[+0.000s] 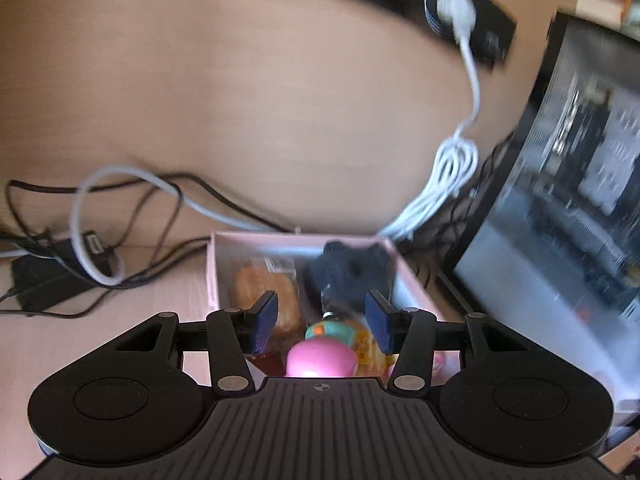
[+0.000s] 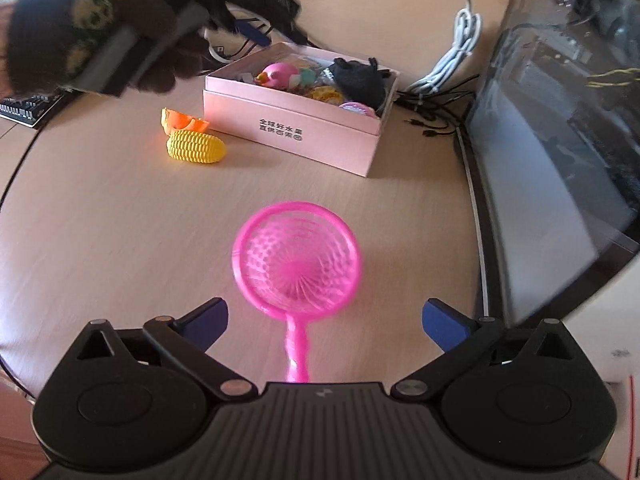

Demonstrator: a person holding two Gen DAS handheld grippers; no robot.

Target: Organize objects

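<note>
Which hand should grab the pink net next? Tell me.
Right. The right gripper is open with the pink net lying on the table straight ahead, its handle between the fingers. The left gripper hovers over the pink box.

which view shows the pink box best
The right wrist view: the whole pink box sits in frame on the table, printed side and open top both visible. The left wrist view looks down into it from above, blurred, its near part hidden behind the left gripper.
</note>
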